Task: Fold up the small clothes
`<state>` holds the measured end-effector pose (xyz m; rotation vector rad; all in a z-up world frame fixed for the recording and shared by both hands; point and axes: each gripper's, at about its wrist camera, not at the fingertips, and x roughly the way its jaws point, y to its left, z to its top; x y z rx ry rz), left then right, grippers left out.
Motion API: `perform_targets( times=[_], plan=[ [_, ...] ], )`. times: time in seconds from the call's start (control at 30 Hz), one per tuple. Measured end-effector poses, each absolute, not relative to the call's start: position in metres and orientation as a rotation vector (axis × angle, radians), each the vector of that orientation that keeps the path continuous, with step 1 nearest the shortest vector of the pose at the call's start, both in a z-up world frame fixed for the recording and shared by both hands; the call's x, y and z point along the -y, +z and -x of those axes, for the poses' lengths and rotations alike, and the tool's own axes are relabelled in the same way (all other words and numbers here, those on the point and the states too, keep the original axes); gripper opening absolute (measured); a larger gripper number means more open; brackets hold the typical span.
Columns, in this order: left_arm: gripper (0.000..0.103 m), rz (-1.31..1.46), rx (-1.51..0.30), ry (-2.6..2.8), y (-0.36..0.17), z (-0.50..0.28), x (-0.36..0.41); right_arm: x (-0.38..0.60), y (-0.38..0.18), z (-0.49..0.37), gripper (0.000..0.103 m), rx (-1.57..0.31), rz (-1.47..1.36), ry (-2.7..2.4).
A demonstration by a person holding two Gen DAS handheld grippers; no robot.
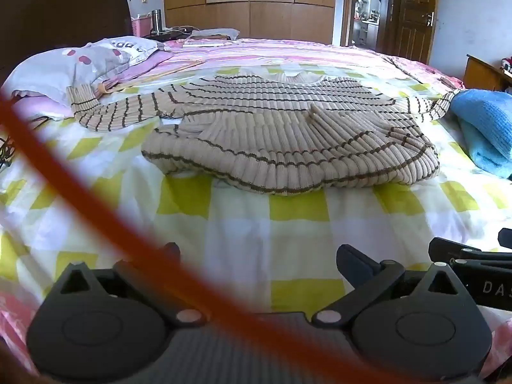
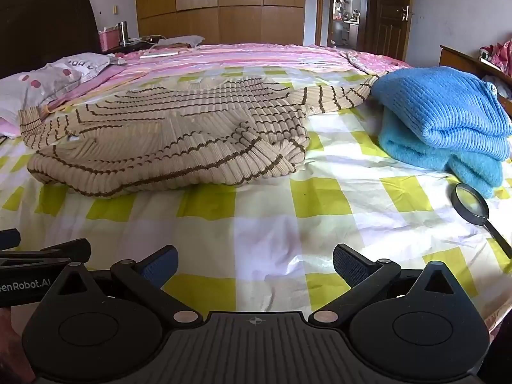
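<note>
Bedroom, daylight, bright on the far side. Bed [image 2: 272, 224] fills the foreground: yellow-and-white check sheet, pink quilt [image 2: 256, 52] beyond it. Dark headboard [image 2: 48, 25] at left, with a spotted grey pillow [image 2: 48, 80] below it. Wood wardrobe [image 2: 220, 6] spans the back wall. Nightstand at left of it is mostly hidden; a pink basket [image 1: 141, 27] and a steel flask [image 1: 156, 19] stand on it. Dark door [image 2: 388, 12] stands open at right, next to a doorway [image 2: 347, 12] into a lit kitchen. White walls. Low wood cabinet [image 1: 480, 70] at far right.
</note>
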<state>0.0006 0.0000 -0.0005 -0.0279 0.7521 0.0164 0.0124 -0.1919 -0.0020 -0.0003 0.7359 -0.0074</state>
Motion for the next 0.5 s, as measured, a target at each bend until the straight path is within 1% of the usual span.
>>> perform_targets(
  times=[0.2, 0.4, 0.5],
  plan=[
    [0.103, 0.041, -0.781, 0.014, -0.007, -0.001, -0.002, 0.191, -0.006, -0.015, 0.103, -0.749, 0.016, -0.015],
    [0.103, 0.051, -0.856, 0.017, -0.021, -0.007, -0.005, 0.191, -0.011, -0.018, 0.103, -0.772, 0.016, -0.023],
    [0.103, 0.035, -0.852, 0.014, -0.022, -0.005, -0.003, 0.191, -0.011, -0.017, 0.103, -0.775, 0.017, -0.024]
  ],
)
